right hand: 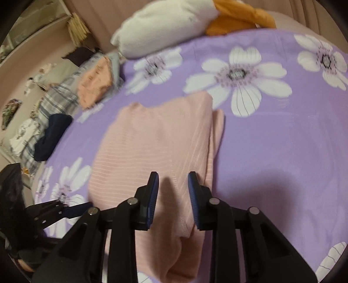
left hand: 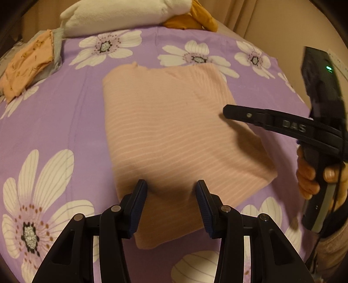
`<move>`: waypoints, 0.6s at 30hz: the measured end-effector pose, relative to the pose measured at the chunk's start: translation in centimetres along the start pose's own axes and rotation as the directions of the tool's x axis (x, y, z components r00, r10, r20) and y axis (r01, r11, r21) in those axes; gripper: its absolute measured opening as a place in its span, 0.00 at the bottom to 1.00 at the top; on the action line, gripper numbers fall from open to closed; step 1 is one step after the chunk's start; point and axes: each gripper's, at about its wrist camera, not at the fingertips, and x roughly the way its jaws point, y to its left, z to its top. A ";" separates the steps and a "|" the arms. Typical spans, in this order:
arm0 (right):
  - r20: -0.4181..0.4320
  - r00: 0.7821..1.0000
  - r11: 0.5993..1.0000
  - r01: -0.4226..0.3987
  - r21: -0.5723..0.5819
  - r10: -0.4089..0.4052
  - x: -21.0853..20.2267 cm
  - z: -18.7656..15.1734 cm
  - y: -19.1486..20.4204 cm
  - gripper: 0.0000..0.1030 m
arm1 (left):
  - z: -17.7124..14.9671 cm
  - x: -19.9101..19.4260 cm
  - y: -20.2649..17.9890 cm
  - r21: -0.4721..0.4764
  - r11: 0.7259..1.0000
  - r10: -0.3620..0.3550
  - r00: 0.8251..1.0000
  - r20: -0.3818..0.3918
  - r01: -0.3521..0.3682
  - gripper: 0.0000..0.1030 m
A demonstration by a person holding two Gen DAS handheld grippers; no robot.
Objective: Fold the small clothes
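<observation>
A pale pink ribbed garment (left hand: 174, 135) lies folded into a thick, tidy rectangle in the middle of the frame, on a bed with a purple sheet (left hand: 65, 122) printed with white daisies. Both claws hover above its near edge: the left claw (left hand: 171, 187) and the right claw (right hand: 173, 178) each stand open, gripping nothing.

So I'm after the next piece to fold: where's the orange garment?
In both views the orange garment sits folded at the far left edge of the purple sheet, on grey cloth, just left of the white pillow.
</observation>
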 end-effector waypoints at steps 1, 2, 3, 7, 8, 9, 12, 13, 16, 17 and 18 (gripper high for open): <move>-0.011 1.000 1.000 0.006 0.011 -0.006 0.3 0.0 -0.3 0.20 | 0.0 0.1 0.0 0.002 1.000 0.000 1.000 -0.003 0.000 0.43; -0.016 1.000 1.000 0.010 0.017 -0.009 0.4 0.0 -0.4 0.19 | -0.1 0.2 -0.1 0.005 1.000 0.000 1.000 -0.006 0.001 0.43; -0.019 1.000 1.000 0.016 0.023 -0.015 0.4 0.1 -0.6 0.17 | -0.1 0.3 0.0 0.005 1.000 -0.001 1.000 -0.008 0.001 0.43; -0.024 0.999 0.999 0.036 0.028 -0.035 0.1 0.1 -0.7 0.15 | -0.2 0.1 0.0 -0.006 1.000 -0.004 1.000 -0.010 0.004 0.43; -0.020 0.999 0.999 0.039 0.025 -0.039 -0.1 0.0 -0.5 0.16 | -0.2 0.1 0.0 -0.010 1.000 -0.004 1.000 -0.011 0.004 0.43; -0.008 0.999 0.999 0.033 0.019 -0.033 -0.7 -0.1 -0.2 0.20 | -0.2 0.1 0.0 -0.013 1.000 -0.005 1.000 -0.012 0.005 0.43; 0.019 1.000 1.000 0.013 0.004 -0.013 -1.9 -0.4 0.4 0.21 | -0.3 0.0 0.0 -0.017 1.000 -0.008 1.000 -0.014 0.007 0.43; 0.025 1.000 1.000 0.010 -0.001 -0.010 -2.3 -0.5 0.6 0.21 | -0.4 0.0 0.0 -0.019 1.000 -0.008 1.000 -0.014 0.008 0.43; 0.025 1.000 1.000 -0.007 -0.007 0.008 -2.9 -1.4 0.8 0.21 | -0.3 0.0 0.1 -0.023 1.000 -0.010 1.000 -0.014 0.009 0.43; 0.015 1.000 1.000 -0.007 -0.012 0.007 -3.0 -1.8 0.9 0.21 | -0.3 0.1 0.1 -0.025 1.000 -0.009 1.000 -0.014 0.009 0.43; 0.008 1.000 1.000 -0.002 -0.015 0.002 -2.8 -2.0 0.9 0.21 | -0.3 0.1 0.1 -0.027 1.000 -0.009 1.000 -0.013 0.009 0.43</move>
